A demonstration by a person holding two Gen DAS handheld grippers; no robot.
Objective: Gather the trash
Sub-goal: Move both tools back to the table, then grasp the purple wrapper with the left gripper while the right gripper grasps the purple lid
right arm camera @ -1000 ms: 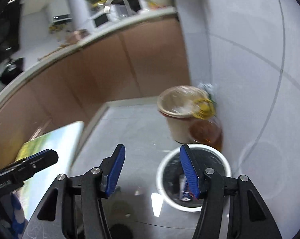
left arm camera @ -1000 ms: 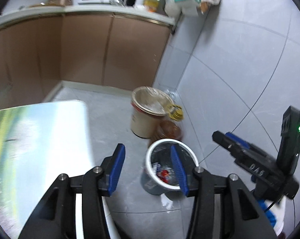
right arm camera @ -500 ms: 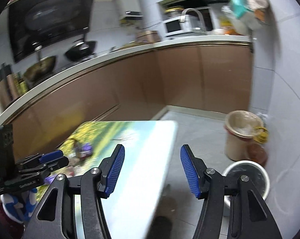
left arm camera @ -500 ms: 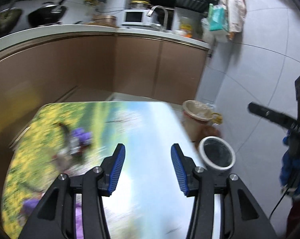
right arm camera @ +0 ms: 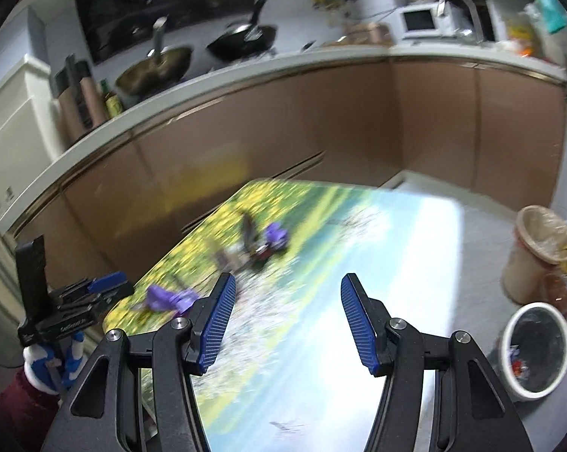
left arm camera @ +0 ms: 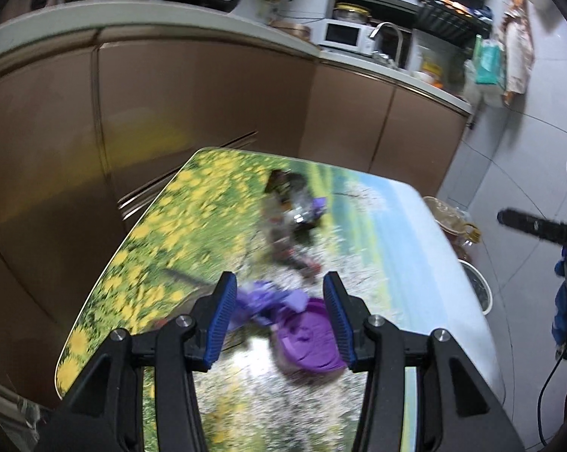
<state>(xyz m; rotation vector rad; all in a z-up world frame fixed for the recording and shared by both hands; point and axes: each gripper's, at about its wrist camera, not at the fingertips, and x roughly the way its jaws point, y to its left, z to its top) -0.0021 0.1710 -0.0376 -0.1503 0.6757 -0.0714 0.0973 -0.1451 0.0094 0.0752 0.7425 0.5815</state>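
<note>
- Both tongs have swung away from the white bin on the floor, which filled both wrist views a second ago, and now face the worktop [left arm camera: 415, 226] with its flower print.
- Left tongs [left arm camera: 279, 324]: spread, nothing pinched. A crumpled purple wrapper [left arm camera: 272, 301] and a round purple piece [left arm camera: 306, 342] lie on the worktop directly ahead of and below the gap between the pads, though the blur hides whether anything touches.
- Right tongs [right arm camera: 287, 320]: spread and bare, with only worktop showing between the pads. In this view the purple wrapper [right arm camera: 170, 299] lies off to the left of the left pad, on the side where the other tongs [right arm camera: 87, 293] hang.
- Farther ahead of both tongs sits a second small heap of dark trash [left arm camera: 291, 218], near the middle of the worktop.
- My reading: the left hand is the nearer one to the purple pieces, so the next pick is its job. The wrapper's long axis seems to run across the gap, from pad to pad, which suits a straight descent.
- White bin [right arm camera: 535, 350] stands on the floor, well off to the right of the right tongs, beside a tan bin [right arm camera: 539, 252].
</note>
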